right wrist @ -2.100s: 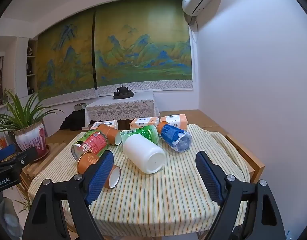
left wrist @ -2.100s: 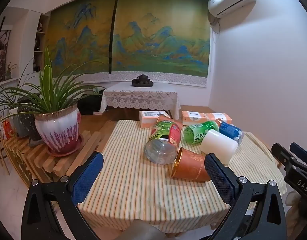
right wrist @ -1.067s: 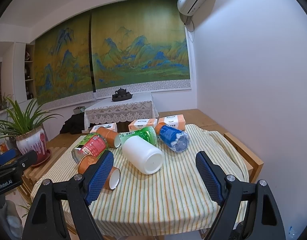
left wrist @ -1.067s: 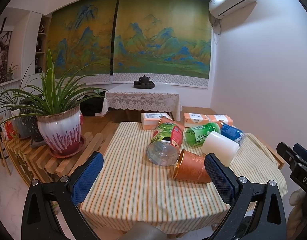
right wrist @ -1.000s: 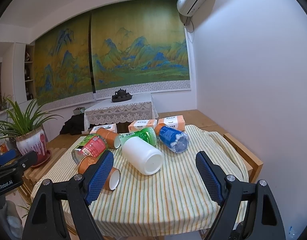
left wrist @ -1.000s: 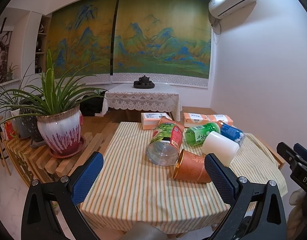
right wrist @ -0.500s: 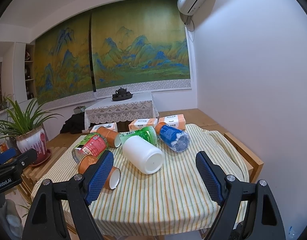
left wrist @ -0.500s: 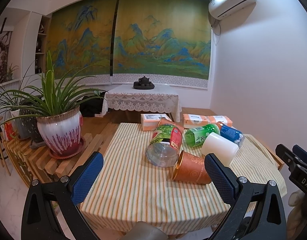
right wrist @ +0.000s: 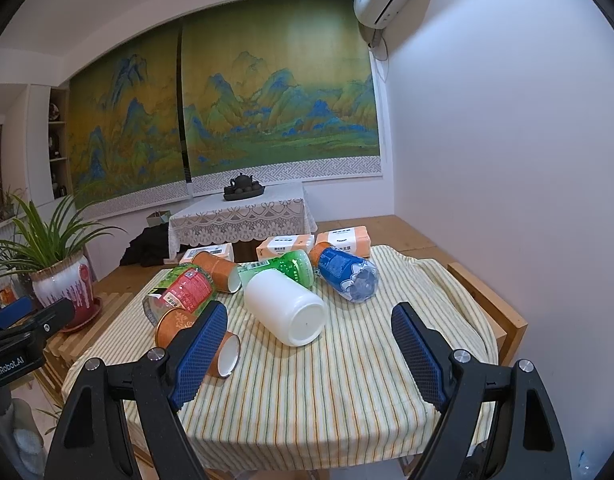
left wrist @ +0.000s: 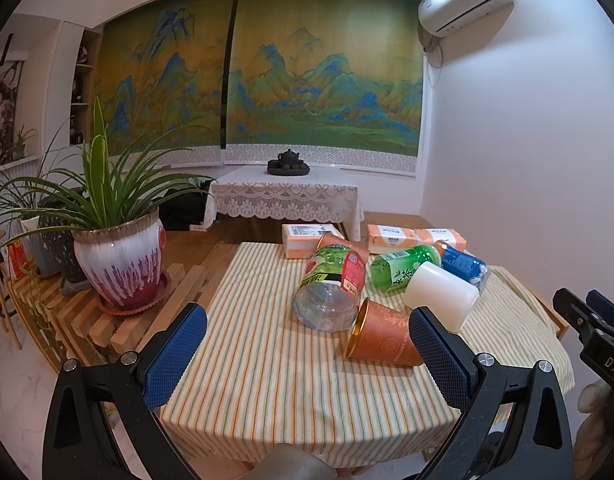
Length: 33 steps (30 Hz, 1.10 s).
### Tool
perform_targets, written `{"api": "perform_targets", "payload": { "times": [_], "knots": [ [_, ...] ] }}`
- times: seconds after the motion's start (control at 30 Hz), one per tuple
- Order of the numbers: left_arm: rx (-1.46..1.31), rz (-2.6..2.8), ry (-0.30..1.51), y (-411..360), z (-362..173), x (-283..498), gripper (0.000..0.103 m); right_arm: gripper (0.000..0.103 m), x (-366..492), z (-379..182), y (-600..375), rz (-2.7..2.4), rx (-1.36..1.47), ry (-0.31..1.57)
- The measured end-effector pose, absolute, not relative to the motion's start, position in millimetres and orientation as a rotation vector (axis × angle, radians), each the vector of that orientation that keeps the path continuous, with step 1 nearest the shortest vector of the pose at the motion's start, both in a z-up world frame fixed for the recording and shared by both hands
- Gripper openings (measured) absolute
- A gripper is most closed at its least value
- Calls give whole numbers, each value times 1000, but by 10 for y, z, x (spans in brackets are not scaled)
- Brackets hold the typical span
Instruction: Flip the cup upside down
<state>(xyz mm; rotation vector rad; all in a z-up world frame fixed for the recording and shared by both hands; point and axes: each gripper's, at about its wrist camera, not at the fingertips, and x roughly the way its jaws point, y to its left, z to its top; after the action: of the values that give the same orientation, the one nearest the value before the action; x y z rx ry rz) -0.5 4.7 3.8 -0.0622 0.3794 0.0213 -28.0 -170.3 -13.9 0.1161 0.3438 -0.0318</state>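
A: Where's the cup?

B: The near cup (left wrist: 383, 338) lies on its side, right of centre in the left wrist view, on the striped surface (left wrist: 267, 360). In the right wrist view it sits lower left, mouth toward the camera, partly behind a blue pad. A second cup (right wrist: 217, 266) lies further back, also tipped over.

A: And the grippers?

B: Left gripper (left wrist: 307, 354): jaws spread wide, nothing between them. Right gripper (right wrist: 309, 354): likewise wide apart and empty. Both hang short of the pile, neither touching anything.

A: What could go wrong from here?

B: Crowding, mostly. The cup lies just beside the clear bottle (left wrist: 331, 286) and near the white jar (right wrist: 287, 306); whether they touch I cannot tell. I'd judge a careless approach would nudge a neighbour, and everything there is round and lying down, so one bump could set the green bottle (left wrist: 403, 266) or blue bottle (right wrist: 345, 274) rolling.

A: And the cup itself?

B: It looks like thin paper. Squeezing hard across the open mouth would likely crush it; pinching the tapered wall too lightly could let it slip during the turn. The cloth is loose too, so dragging the rim might bunch it and leave the cup tilted rather than flat on its mouth.
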Motion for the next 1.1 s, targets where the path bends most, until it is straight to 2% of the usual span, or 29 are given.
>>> {"api": "perform_targets", "payload": {
  "times": [1.1],
  "knots": [
    [-74, 24, 417, 101, -29, 162, 102, 81, -233, -233, -1708, -28, 129, 370]
  ]
}}
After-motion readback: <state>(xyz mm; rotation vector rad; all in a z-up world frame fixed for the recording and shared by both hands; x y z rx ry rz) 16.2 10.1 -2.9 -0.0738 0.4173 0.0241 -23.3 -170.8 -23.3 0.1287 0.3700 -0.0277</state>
